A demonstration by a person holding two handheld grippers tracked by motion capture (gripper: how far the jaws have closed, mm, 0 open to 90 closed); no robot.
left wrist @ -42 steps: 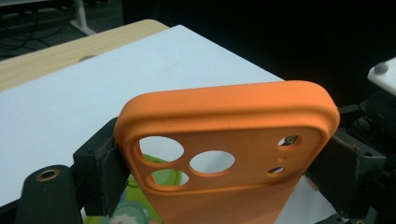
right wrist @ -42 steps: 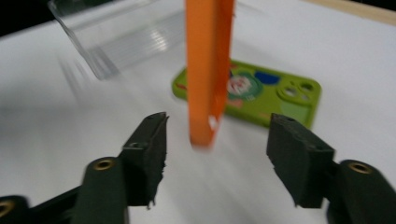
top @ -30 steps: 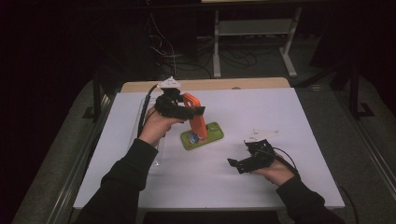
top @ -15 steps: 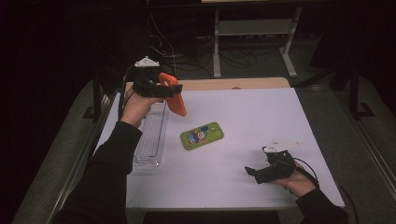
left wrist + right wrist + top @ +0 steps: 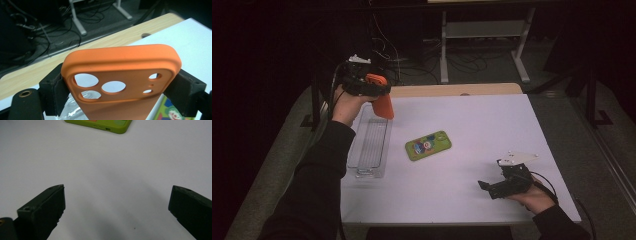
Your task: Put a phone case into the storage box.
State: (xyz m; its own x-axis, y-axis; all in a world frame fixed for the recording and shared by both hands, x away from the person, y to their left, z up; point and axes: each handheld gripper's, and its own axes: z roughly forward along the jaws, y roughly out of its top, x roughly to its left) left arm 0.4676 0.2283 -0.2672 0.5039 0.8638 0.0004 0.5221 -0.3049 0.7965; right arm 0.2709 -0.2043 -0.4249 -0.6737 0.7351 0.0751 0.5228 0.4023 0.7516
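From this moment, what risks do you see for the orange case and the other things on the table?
1. The left gripper squeezes the orange phone case by its soft side edges, high above the clear tray; it may bend and slip out.
2. If dropped, the case could miss the narrow tray and fall off the table's left edge.
3. The right gripper rests open, low near the green phone; a sweep could push it.

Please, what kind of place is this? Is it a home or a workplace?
Most likely a lab or workshop, not a home. The white table stands in a dark room, loose cables lie on the floor behind it beside a metal stand, and the person holds an orange phone case with a hand-held gripper.
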